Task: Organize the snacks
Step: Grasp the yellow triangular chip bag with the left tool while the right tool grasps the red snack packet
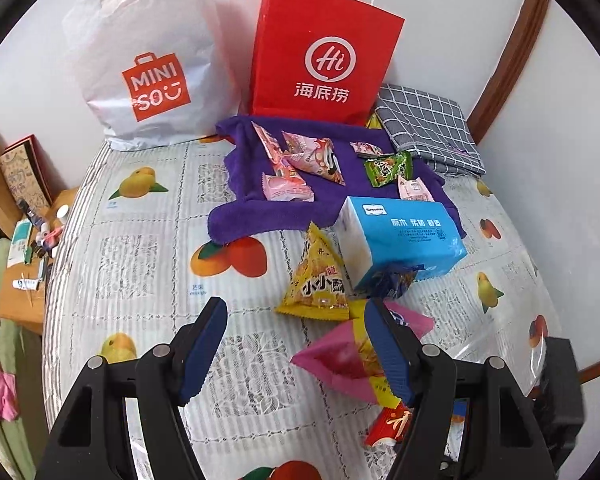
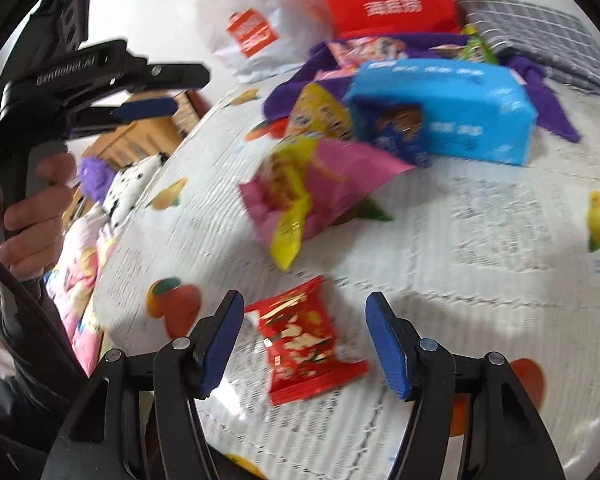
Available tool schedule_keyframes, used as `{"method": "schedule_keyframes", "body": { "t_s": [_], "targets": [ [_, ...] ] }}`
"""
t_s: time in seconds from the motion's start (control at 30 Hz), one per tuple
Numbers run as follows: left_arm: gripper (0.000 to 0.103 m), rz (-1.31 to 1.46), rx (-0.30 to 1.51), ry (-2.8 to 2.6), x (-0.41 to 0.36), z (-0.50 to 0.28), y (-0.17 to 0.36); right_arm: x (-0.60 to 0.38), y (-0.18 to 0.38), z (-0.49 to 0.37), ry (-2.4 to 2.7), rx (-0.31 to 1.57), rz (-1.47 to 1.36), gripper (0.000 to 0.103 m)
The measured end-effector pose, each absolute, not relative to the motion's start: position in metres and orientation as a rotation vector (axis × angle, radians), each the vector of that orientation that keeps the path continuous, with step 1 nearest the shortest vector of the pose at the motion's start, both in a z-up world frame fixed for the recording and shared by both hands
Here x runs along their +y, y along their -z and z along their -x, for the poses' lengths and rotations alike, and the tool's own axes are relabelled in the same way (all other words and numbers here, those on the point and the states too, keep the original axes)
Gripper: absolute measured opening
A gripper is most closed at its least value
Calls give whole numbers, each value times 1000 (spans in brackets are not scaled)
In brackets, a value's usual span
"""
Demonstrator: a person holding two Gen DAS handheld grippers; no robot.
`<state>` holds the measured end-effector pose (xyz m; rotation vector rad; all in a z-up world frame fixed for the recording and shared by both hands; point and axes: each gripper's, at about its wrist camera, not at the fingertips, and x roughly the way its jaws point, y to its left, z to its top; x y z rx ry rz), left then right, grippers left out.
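Several snack packets lie on a table under a fruit-print cloth (image 1: 140, 260). My left gripper (image 1: 296, 350) hangs open above it, and its right finger (image 1: 388, 356) overlaps a pink triangular packet (image 1: 336, 360) without the pads pressing it. A yellow triangular packet (image 1: 320, 280) and a dark blue packet (image 1: 392, 280) lie just beyond. My right gripper (image 2: 304, 344) is open around a red packet (image 2: 304, 344) that lies flat on the cloth, with both pads clear of it. A hand (image 2: 32, 208) holds the left gripper (image 2: 172, 92) at the upper left.
A blue tissue pack (image 1: 400, 236) leans on the dark blue packet. Behind it a purple towel (image 1: 252, 200) carries several pink packets and a green one (image 1: 388, 168). A red paper bag (image 1: 324, 56), a white plastic bag (image 1: 148, 68) and a grey checked cloth (image 1: 428, 128) stand along the wall.
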<state>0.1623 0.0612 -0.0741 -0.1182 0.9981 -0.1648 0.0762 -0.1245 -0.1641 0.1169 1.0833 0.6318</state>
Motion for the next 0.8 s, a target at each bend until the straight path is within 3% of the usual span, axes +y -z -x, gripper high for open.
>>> {"method": "schedule_keyframes", "body": {
  "t_s": [0.2, 0.27, 0.37, 0.8],
  "targets": [
    [69, 123, 1005, 163, 58, -159, 81, -105, 170, -63, -643, 1039, 58, 62],
    [69, 127, 1017, 162, 55, -161, 88, -103, 172, -58, -623, 1010, 109, 48],
    [69, 127, 1037, 165, 50, -165, 97, -105, 172, -56, -618, 978, 124, 42],
    [69, 104, 1118, 169, 27, -208, 130, -194, 149, -86, -340, 875, 52, 41]
  ]
}}
